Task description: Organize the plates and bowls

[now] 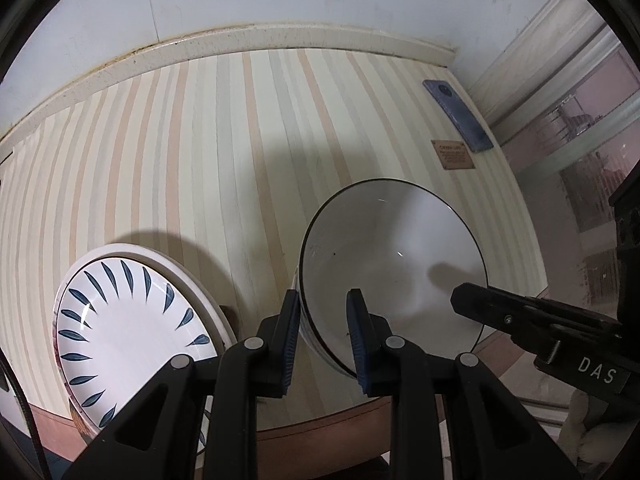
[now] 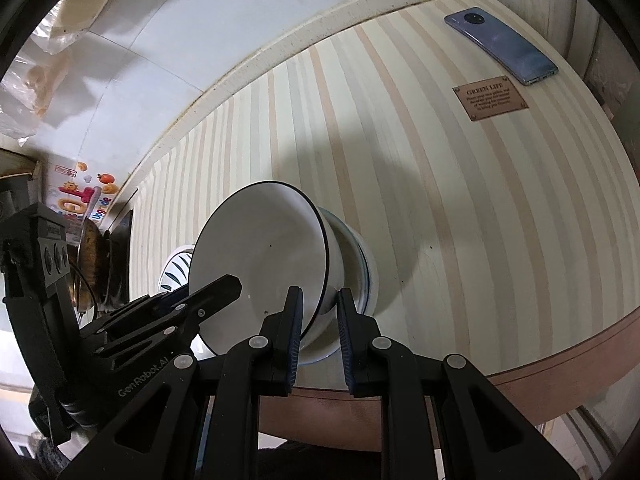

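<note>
The left tool (image 1: pixel 324 312) and the right tool (image 2: pixel 319 308) each pinch opposite sides of the rim of a white bowl (image 1: pixel 394 264), held tilted over the striped tabletop (image 1: pixel 192 152). Left of the left tool lies a leaf-patterned plate (image 1: pixel 120 332). Under the bowl sits another bowl (image 2: pixel 360 264).
</note>
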`<state>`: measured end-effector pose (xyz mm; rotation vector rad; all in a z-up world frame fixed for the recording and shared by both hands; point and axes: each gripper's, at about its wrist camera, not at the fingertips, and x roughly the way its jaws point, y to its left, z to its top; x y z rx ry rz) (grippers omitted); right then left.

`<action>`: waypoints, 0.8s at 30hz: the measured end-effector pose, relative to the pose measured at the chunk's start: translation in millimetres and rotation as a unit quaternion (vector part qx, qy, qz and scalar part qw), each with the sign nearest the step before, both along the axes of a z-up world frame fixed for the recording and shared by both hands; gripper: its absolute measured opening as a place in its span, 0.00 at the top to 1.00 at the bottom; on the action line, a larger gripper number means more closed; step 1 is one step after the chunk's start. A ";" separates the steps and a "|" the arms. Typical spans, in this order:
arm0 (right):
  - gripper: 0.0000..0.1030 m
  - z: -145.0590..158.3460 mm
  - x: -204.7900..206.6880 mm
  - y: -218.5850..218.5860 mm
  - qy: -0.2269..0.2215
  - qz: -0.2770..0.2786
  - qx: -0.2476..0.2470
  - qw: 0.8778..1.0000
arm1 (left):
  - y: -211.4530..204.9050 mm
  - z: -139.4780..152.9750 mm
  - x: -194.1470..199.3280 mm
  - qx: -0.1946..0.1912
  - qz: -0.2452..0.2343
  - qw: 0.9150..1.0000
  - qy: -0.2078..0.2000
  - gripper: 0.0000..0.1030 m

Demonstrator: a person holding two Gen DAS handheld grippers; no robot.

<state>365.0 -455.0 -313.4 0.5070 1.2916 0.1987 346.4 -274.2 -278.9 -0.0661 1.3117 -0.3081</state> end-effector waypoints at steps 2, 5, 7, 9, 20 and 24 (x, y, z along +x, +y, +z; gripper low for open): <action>0.81 -2.1 -0.1 -0.2 0.001 0.001 -0.002 1.000 | -1.3 -2.8 -0.5 0.003 -0.002 1.000 0.001 0.79; 0.82 -3.3 0.1 -0.2 0.002 0.000 -0.002 1.000 | -3.4 -4.9 -0.2 0.009 -0.005 1.000 -0.001 0.79; 0.82 -4.4 0.5 0.0 0.002 0.000 -0.003 1.000 | -3.7 -6.4 0.2 0.012 -0.006 1.000 -0.001 0.79; 0.82 -5.2 1.7 0.9 0.002 0.002 -0.006 1.000 | -4.3 -7.5 0.0 0.016 -0.008 1.000 -0.002 0.79; 0.78 -7.1 7.0 1.9 0.013 0.001 -0.011 1.000 | -6.9 -6.7 -1.2 0.025 -0.011 1.000 0.000 0.79; 0.75 -1.5 5.8 0.8 0.015 -0.004 -0.012 1.000 | -4.5 0.5 -4.3 0.032 -0.012 0.999 0.004 0.79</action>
